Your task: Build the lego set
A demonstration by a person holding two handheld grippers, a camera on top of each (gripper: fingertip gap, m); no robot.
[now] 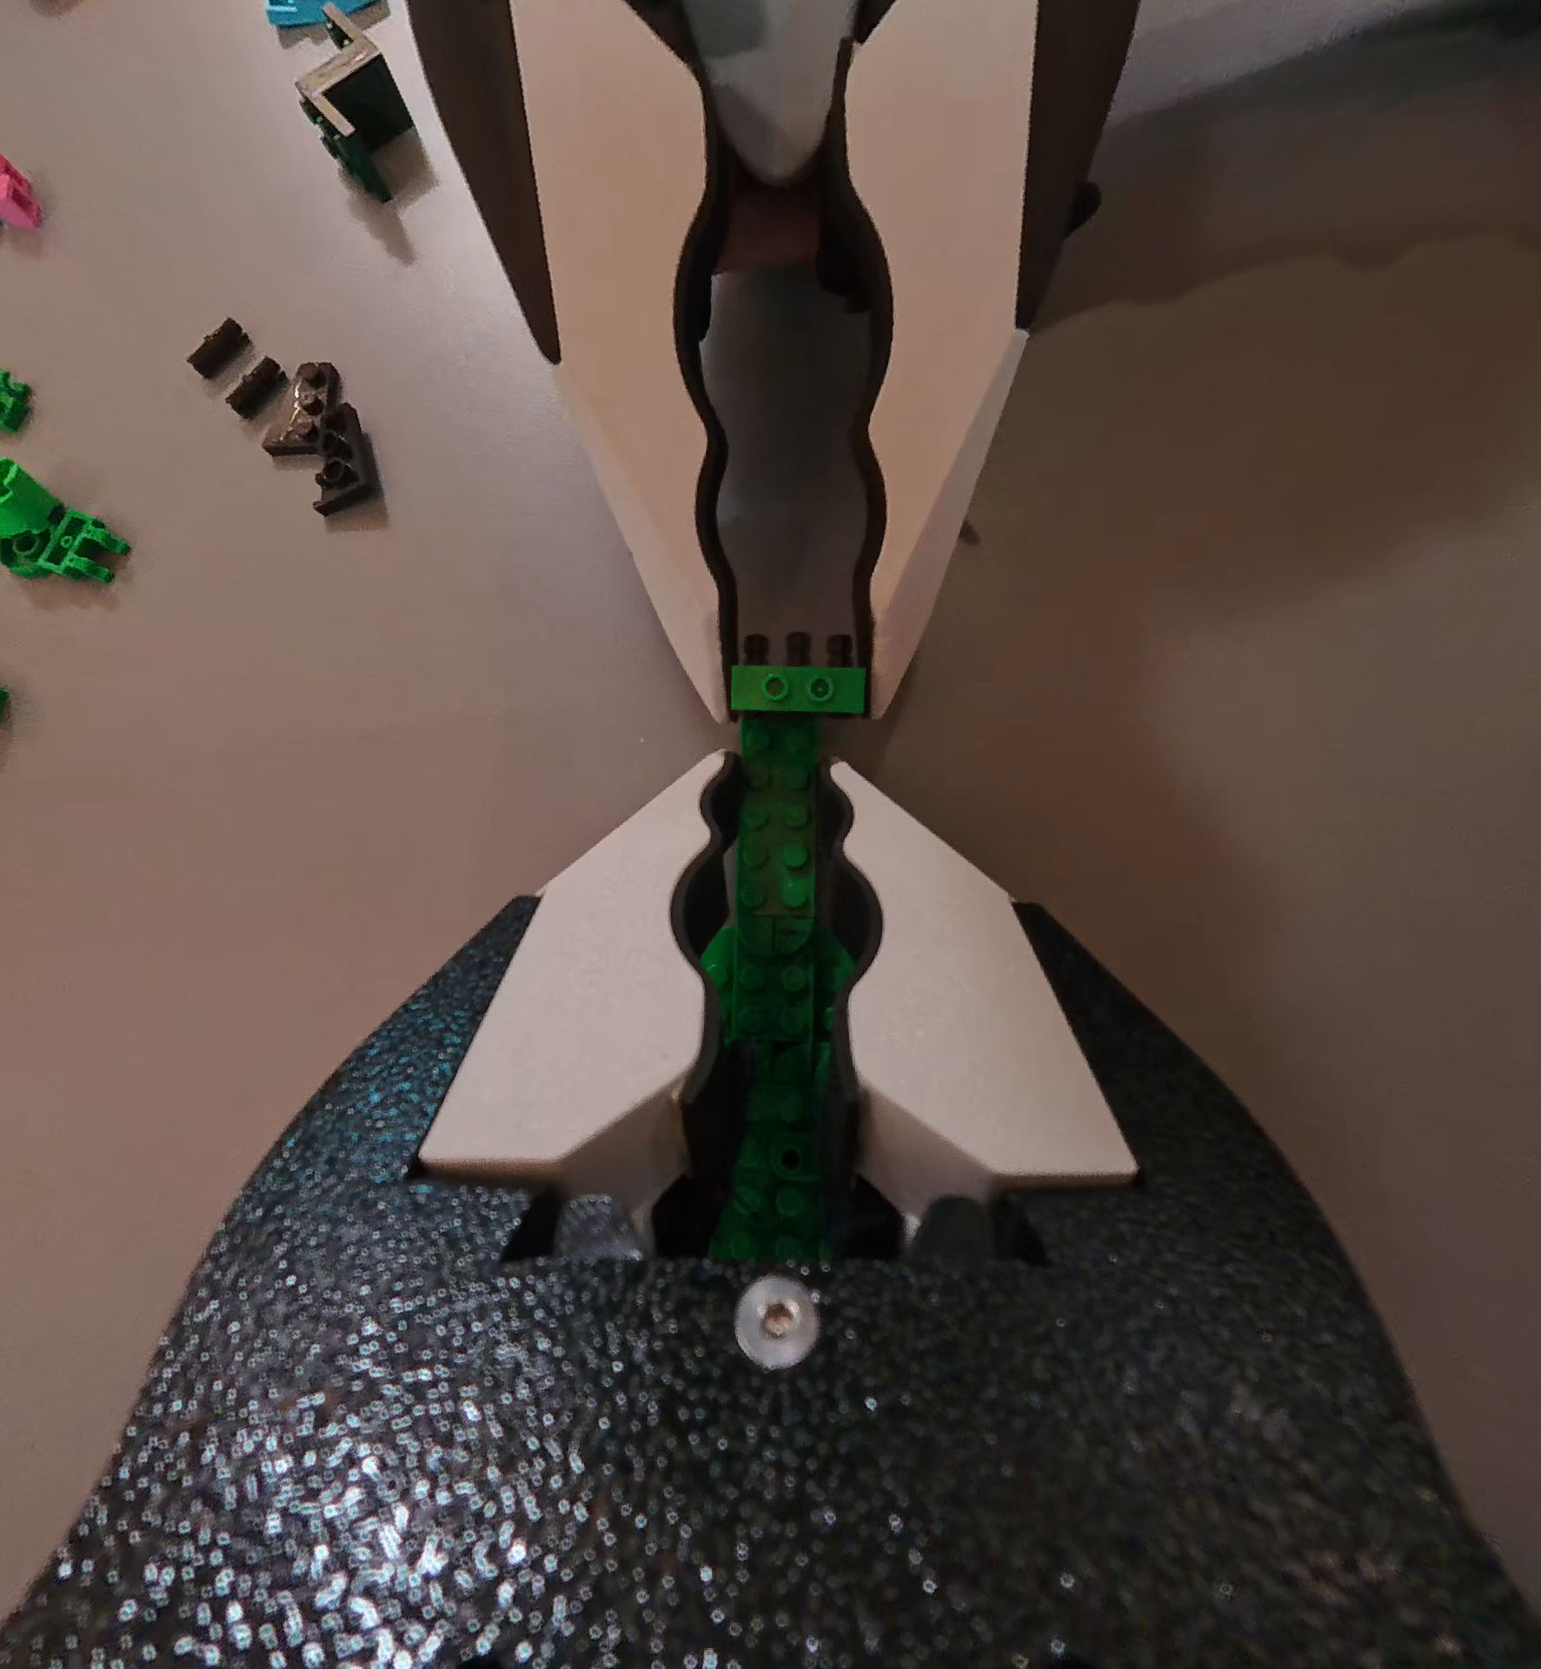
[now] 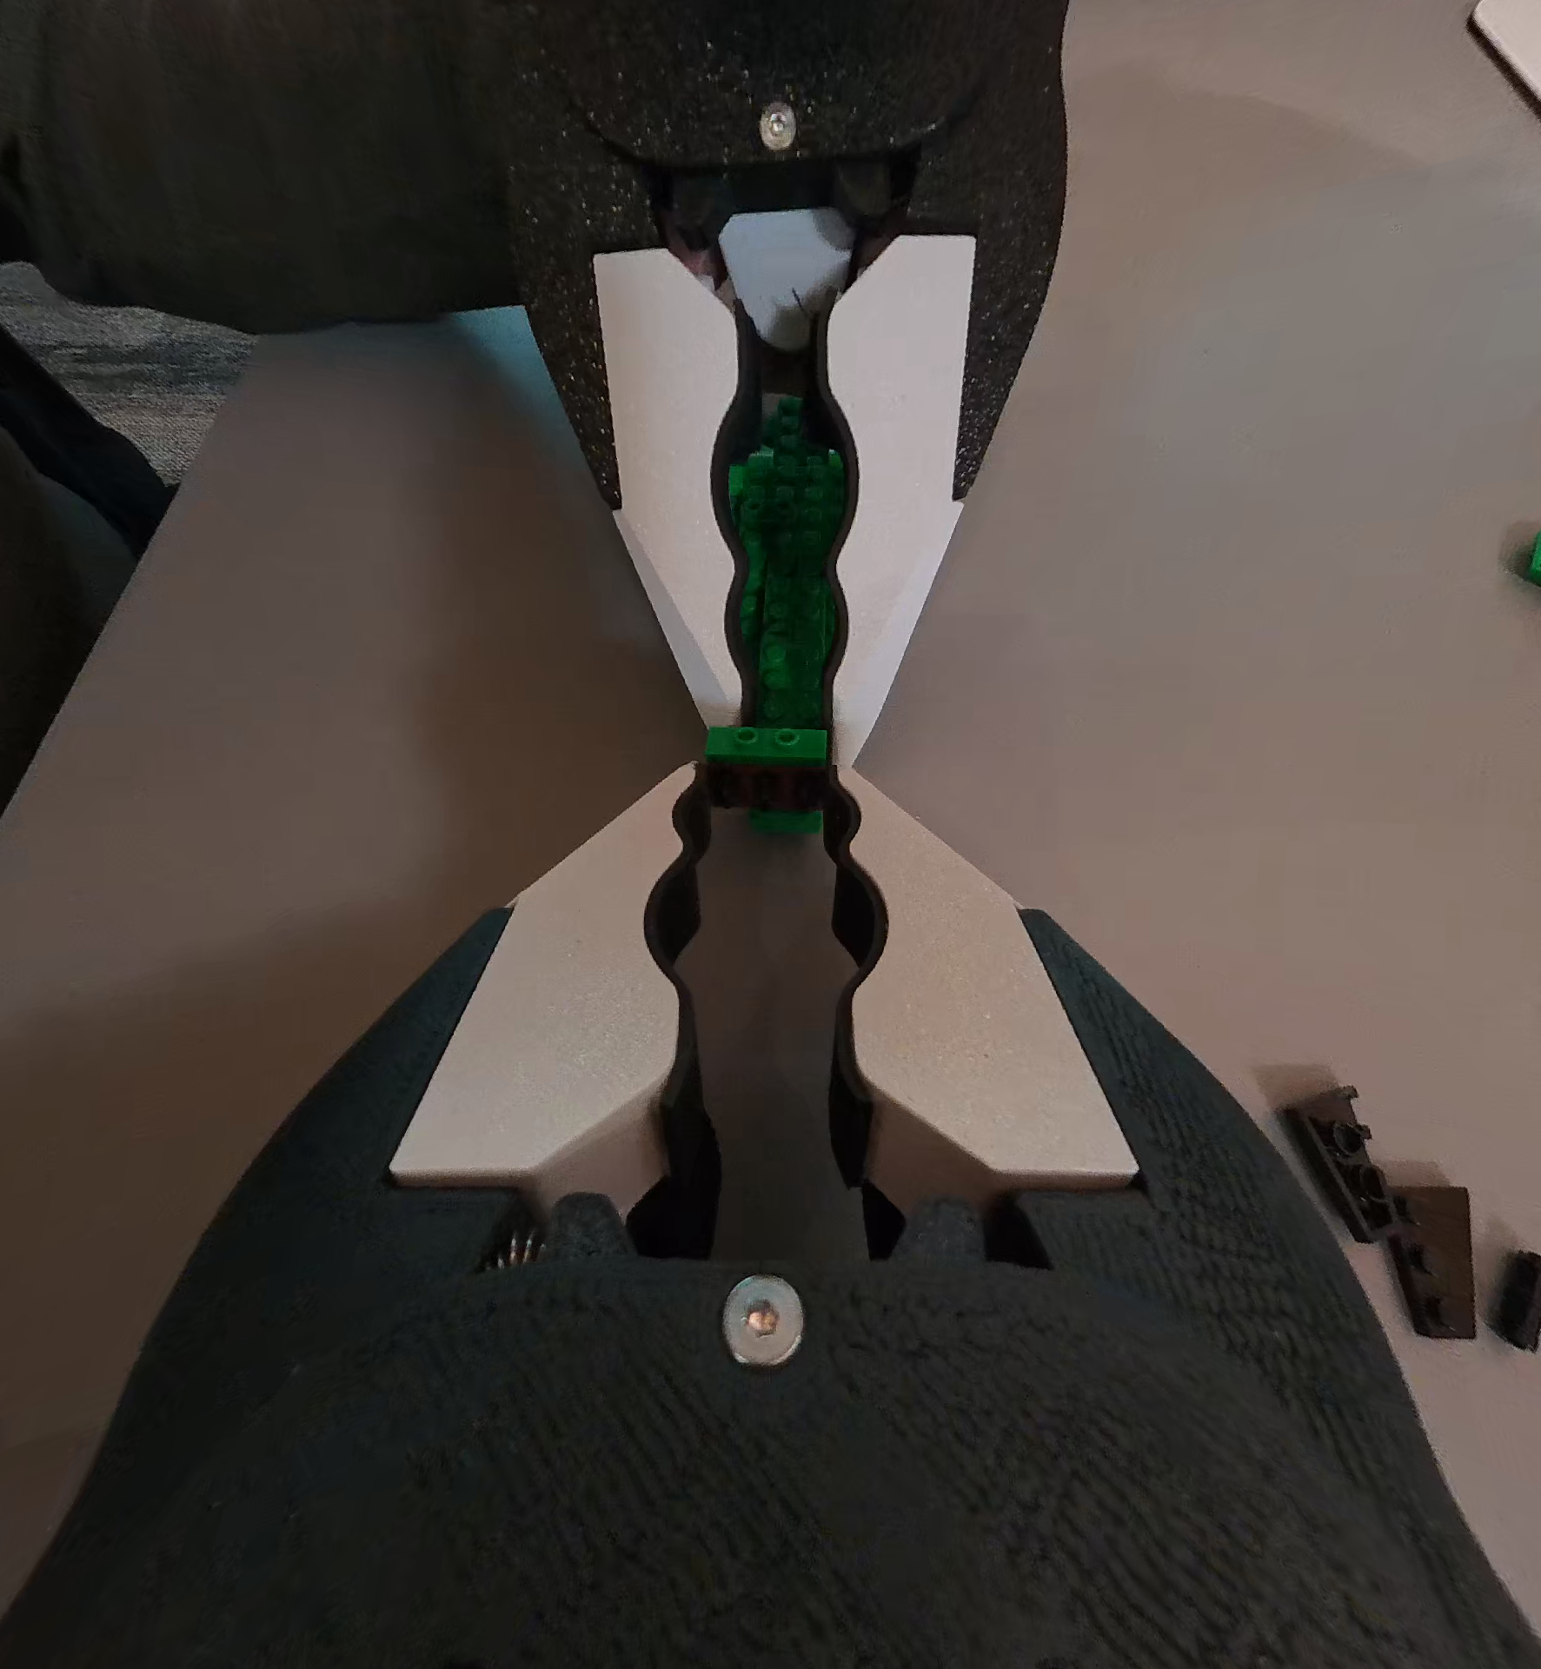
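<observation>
- Left wrist view: the left gripper (image 1: 780, 768) is clamped lengthwise on the long green assembly (image 1: 780, 867), steadying it above the table (image 1: 1290, 813) so its end sticks out.
- Facing it tip to tip, the right gripper (image 2: 766, 795) pinches a small green and dark brick (image 2: 766, 763) across that end, probably to press it on.
- Loose dark pieces (image 1: 297, 415) and green pieces (image 1: 26, 524) wait well apart.
- No readable writing or brand shows.
</observation>
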